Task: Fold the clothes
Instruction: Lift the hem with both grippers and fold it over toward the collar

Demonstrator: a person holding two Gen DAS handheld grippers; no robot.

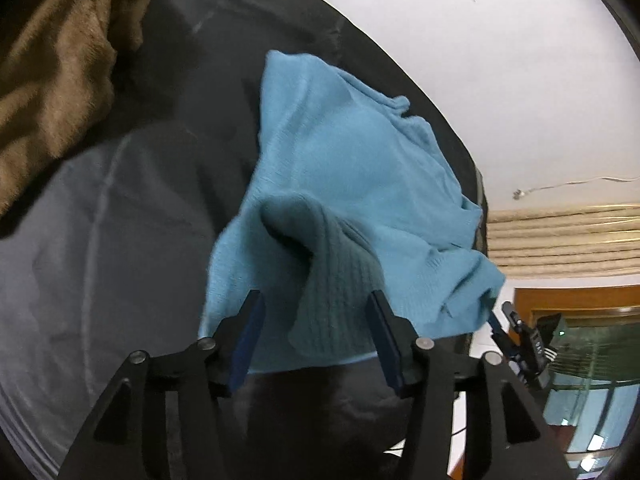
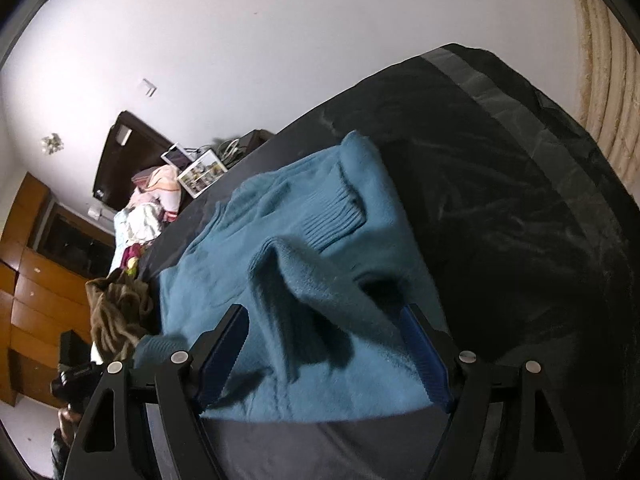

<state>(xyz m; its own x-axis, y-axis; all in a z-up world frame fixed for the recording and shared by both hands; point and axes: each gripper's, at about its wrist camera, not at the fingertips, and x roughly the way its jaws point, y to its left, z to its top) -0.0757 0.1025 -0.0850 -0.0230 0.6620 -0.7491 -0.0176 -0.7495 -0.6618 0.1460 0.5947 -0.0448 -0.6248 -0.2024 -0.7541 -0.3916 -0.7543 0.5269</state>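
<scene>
Blue sweater (image 1: 340,168) lies crumpled on a dark bed cover (image 1: 120,240). Left tongs (image 1: 316,312) are let go, with a ribbed fold of the sweater standing up between the blue pads (image 1: 248,336) but not pinched. Right tongs (image 2: 324,324) are let go too, spread wide around another raised fold. Brown fuzzy blanket (image 1: 60,80) sits bunched up near the sweater on the bed.

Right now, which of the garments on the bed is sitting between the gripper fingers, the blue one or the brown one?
The blue knit sweater: its ribbed edge lies between both open grippers. The brown fuzzy garment sits off to the side, untouched.
</scene>
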